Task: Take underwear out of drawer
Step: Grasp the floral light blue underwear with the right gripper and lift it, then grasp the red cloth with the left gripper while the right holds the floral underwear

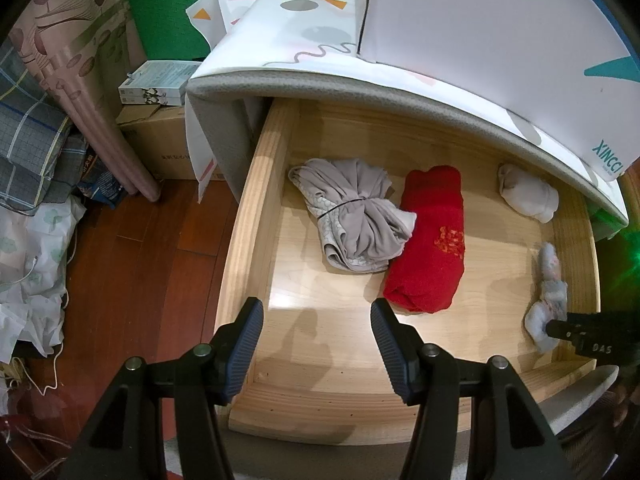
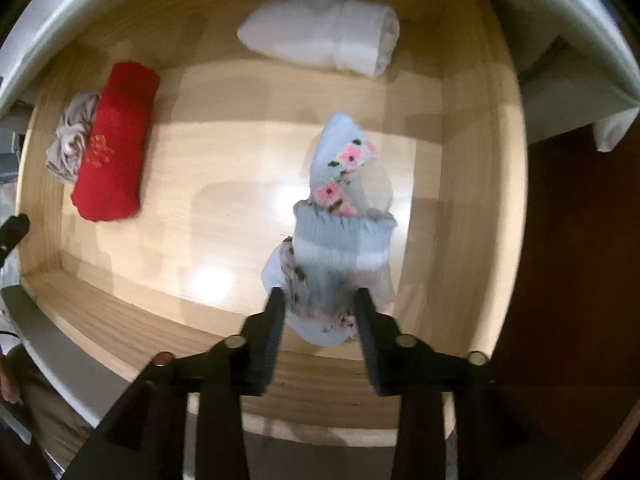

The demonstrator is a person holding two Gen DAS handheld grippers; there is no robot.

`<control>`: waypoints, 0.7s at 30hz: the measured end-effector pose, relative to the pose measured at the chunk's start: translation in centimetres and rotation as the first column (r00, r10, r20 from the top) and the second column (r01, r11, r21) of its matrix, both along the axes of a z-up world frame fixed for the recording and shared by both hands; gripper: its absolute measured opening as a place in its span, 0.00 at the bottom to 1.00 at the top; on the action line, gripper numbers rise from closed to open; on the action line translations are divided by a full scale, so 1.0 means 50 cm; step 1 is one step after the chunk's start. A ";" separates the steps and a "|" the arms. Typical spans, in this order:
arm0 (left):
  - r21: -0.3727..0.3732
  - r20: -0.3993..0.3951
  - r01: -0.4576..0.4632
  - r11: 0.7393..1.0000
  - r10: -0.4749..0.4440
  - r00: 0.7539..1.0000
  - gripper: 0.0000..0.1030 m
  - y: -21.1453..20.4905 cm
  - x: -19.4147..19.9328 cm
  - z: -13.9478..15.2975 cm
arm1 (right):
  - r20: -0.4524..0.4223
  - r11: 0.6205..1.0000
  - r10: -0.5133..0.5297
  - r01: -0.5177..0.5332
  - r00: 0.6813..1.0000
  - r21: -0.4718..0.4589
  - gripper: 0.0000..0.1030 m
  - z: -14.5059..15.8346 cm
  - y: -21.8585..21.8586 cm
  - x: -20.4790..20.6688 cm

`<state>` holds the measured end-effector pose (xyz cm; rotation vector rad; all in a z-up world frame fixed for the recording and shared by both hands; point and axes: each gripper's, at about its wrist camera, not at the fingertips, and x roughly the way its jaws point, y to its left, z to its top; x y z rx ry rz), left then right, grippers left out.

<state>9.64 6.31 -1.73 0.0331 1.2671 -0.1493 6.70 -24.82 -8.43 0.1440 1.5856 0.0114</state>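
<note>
Right gripper [image 2: 318, 312] points straight down, jaws part-closed around the pale blue floral bundle [image 2: 340, 216], apparently pinching it for lifting from the drawer [image 2: 132, 320]. Left gripper [image 1: 316, 344] hangs over the near-left corner, jaws about half open and empty, clear of the red roll [image 1: 430, 240].

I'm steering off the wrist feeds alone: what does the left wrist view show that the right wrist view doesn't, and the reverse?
Left wrist only: the left gripper, jaws apart over bare drawer floor, plus cardboard boxes on the floor beside the drawer.

Right wrist only: the pink flower pattern on the blue sock bundle, with the right gripper fingers on either side of its near end.

Both: grey bundle, red roll, white roll, blue sock bundle.
</note>
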 end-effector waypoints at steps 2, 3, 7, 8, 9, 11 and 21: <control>-0.001 0.002 0.001 1.000 -0.001 1.000 0.56 0.000 -0.001 0.001 | 0.021 1.000 0.003 -0.002 1.000 -0.011 0.56 0.013 0.008 0.004; 0.000 0.003 0.001 1.000 -0.001 1.000 0.56 0.001 -0.001 0.002 | 0.027 1.000 0.006 -0.005 1.000 -0.023 0.61 0.023 0.021 0.020; 0.003 0.001 0.001 1.000 -0.001 1.000 0.56 -0.001 -0.001 0.001 | 0.032 0.997 0.020 -0.018 0.999 -0.077 0.61 0.022 0.044 0.068; 0.003 -0.001 0.002 1.000 -0.002 1.000 0.56 -0.001 0.000 0.000 | 0.025 0.997 0.024 -0.022 0.999 -0.079 0.59 0.013 0.049 0.078; 0.004 -0.002 0.003 1.000 -0.003 1.000 0.56 -0.002 0.000 0.000 | 0.019 0.997 0.024 -0.023 1.000 -0.080 0.58 0.004 0.056 0.086; 0.006 -0.003 0.007 1.000 -0.007 1.000 0.56 -0.003 0.000 0.000 | 0.013 0.997 0.032 -0.031 0.999 -0.078 0.53 0.003 0.053 0.082; 0.031 -0.034 0.049 0.998 -0.048 0.998 0.56 -0.023 0.000 -0.012 | -0.053 0.998 0.049 -0.051 0.997 -0.043 0.38 -0.018 0.099 0.055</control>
